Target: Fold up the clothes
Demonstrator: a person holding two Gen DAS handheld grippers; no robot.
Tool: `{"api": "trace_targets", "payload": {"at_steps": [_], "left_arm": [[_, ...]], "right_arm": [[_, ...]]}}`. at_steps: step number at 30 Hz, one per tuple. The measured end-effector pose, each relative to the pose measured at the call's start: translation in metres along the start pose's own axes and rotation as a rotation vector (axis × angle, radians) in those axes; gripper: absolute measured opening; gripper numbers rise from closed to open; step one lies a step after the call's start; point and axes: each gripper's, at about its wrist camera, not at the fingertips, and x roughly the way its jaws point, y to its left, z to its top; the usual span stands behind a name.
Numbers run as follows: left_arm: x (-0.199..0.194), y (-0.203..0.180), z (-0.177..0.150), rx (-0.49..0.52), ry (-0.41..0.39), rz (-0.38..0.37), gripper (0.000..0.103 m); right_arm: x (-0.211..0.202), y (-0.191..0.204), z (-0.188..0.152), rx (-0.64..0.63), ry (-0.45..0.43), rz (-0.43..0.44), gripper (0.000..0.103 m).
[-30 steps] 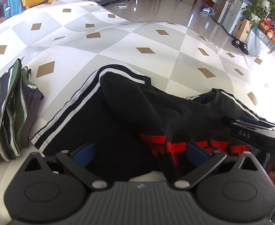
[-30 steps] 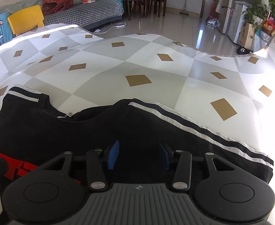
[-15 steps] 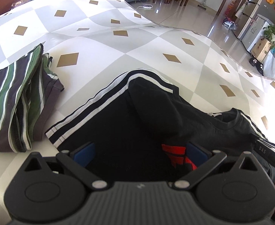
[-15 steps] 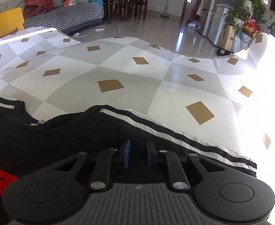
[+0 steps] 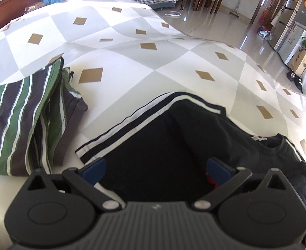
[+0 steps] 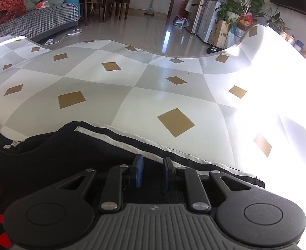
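left wrist view: the black t-shirt lies flat on the checked tablecloth, its long axis running from the lower left toward the right edge, with the neckline at the right and a white-striped sleeve edge slanting up from the near left. the left gripper hangs over the cloth with its blue pads spread wide, the shirt's black body between and beneath them; whether the pads touch the fabric cannot be told. a folded green-striped garment sits just beside the shirt at the left. in the right wrist view the right gripper has just been closing; its jaws stand narrow, nipping the black t-shirt at the striped sleeve edge, which runs diagonally down to the right; the collar opens at the left.
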Motion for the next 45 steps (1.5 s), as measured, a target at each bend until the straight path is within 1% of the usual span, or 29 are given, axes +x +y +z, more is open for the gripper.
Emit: {"api": "trace_targets", "payload": {"at_steps": [3, 5, 8, 11, 14, 18, 22, 27, 33, 39, 45], "left_arm": [[0.011, 0.004, -0.003, -0.001, 0.049, 0.033, 0.103], [0.016, 0.006, -0.004, 0.001, 0.063, 0.049, 0.103], [0.021, 0.003, -0.005, 0.029, 0.065, 0.070, 0.103], [0.025, -0.002, -0.008, 0.067, 0.073, 0.087, 0.103], [0.028, -0.009, -0.011, 0.121, 0.064, 0.122, 0.103], [0.027, -0.009, -0.012, 0.132, 0.049, 0.120, 0.103], [0.027, -0.007, -0.012, 0.144, 0.037, 0.118, 0.103], [0.025, 0.001, -0.013, 0.137, 0.030, 0.126, 0.103], [0.023, 0.008, -0.016, 0.154, 0.020, 0.122, 0.103], [0.020, 0.013, -0.018, 0.162, 0.026, 0.119, 0.103], [0.016, 0.019, -0.021, 0.165, 0.038, 0.117, 0.103]], "right_arm": [[0.000, -0.006, 0.001, 0.018, 0.015, -0.030, 0.016], [-0.002, -0.011, 0.002, 0.054, 0.030, -0.019, 0.016], [-0.009, -0.018, 0.004, 0.116, 0.054, 0.035, 0.024], [-0.024, -0.017, 0.007, 0.134, 0.044, 0.125, 0.028], [-0.045, -0.006, 0.008, 0.091, 0.019, 0.213, 0.032], [-0.071, 0.011, 0.003, 0.031, 0.021, 0.313, 0.034], [-0.093, 0.027, -0.005, -0.047, 0.018, 0.354, 0.036], [-0.121, 0.039, -0.014, -0.092, 0.009, 0.407, 0.038], [-0.156, 0.053, -0.030, -0.145, -0.015, 0.469, 0.039], [-0.179, 0.071, -0.059, -0.199, 0.022, 0.558, 0.042], [-0.194, 0.098, -0.098, -0.279, 0.089, 0.629, 0.043]]}}
